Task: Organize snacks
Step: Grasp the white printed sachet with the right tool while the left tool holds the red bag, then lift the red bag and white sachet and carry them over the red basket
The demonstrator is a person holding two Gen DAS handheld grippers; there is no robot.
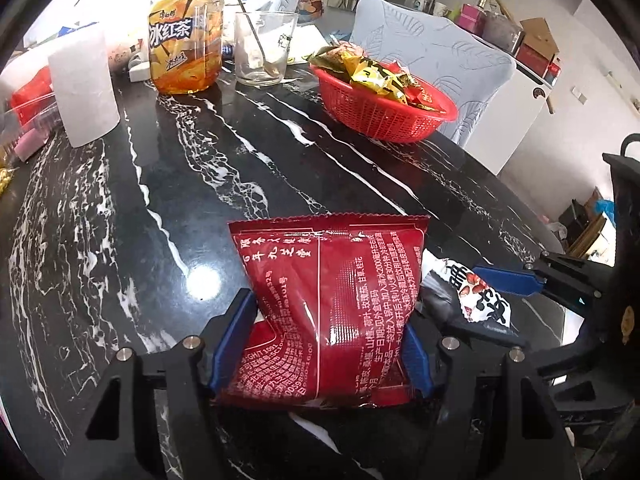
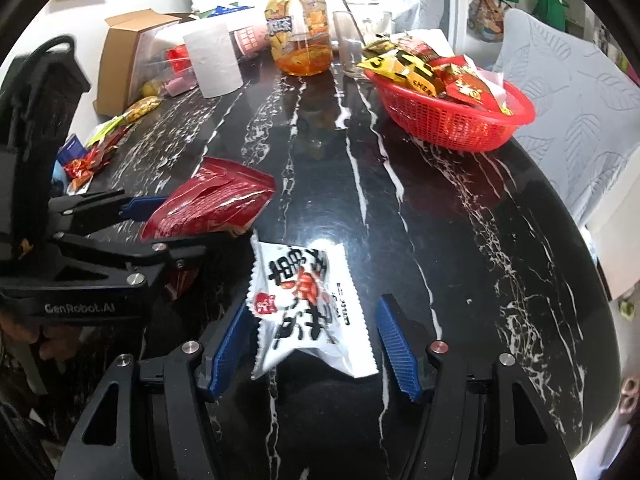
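My left gripper [image 1: 328, 340] is shut on a red snack packet [image 1: 332, 296], its blue pads pressing both sides; the packet also shows in the right wrist view [image 2: 212, 204]. My right gripper [image 2: 312, 340] is open around a white snack packet [image 2: 308, 304] that lies flat on the black marble table [image 2: 460, 240]; the packet touches neither pad. That white packet shows in the left wrist view [image 1: 468, 292], with the right gripper's fingers [image 1: 508, 280] around it. A red basket [image 1: 384, 108] with several snack packets stands at the far right, also in the right wrist view [image 2: 452, 112].
A tea bottle [image 1: 186, 36], a glass with a spoon [image 1: 264, 48] and a paper roll [image 1: 86, 84] stand at the far side. Loose wrappers [image 2: 100, 148] and a cardboard box [image 2: 124, 52] lie far left. A padded chair [image 2: 576, 108] stands beyond the right table edge.
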